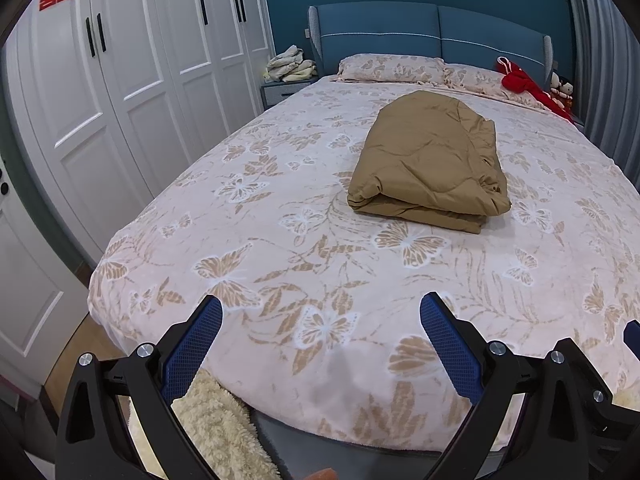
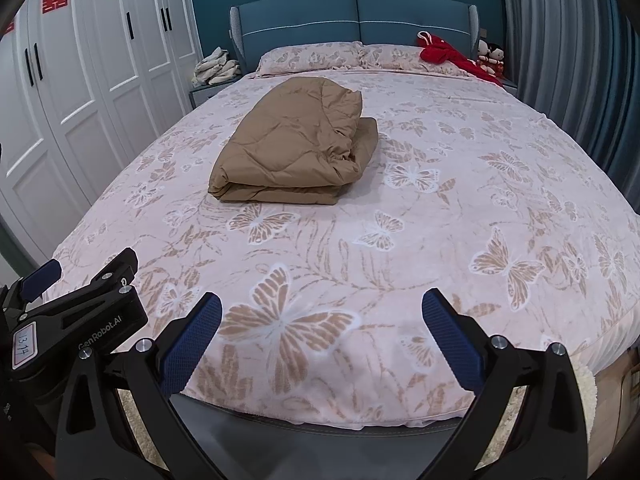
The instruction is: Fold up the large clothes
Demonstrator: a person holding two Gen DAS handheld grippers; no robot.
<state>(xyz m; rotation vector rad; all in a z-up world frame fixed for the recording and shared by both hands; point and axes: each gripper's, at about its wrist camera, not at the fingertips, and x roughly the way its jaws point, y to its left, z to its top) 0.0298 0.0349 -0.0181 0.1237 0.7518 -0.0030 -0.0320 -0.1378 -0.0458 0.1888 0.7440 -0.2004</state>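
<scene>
A bed [image 2: 440, 240] spread with a pink butterfly-print cover carries a folded tan quilted garment [image 2: 296, 148] near its middle. At the head lie two matching pillows [image 2: 312, 56] — and a heap of red cloth [image 2: 452, 58] beside the right-hand one.

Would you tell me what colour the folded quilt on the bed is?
Tan brown quilt, clearest in the right wrist view.
</scene>
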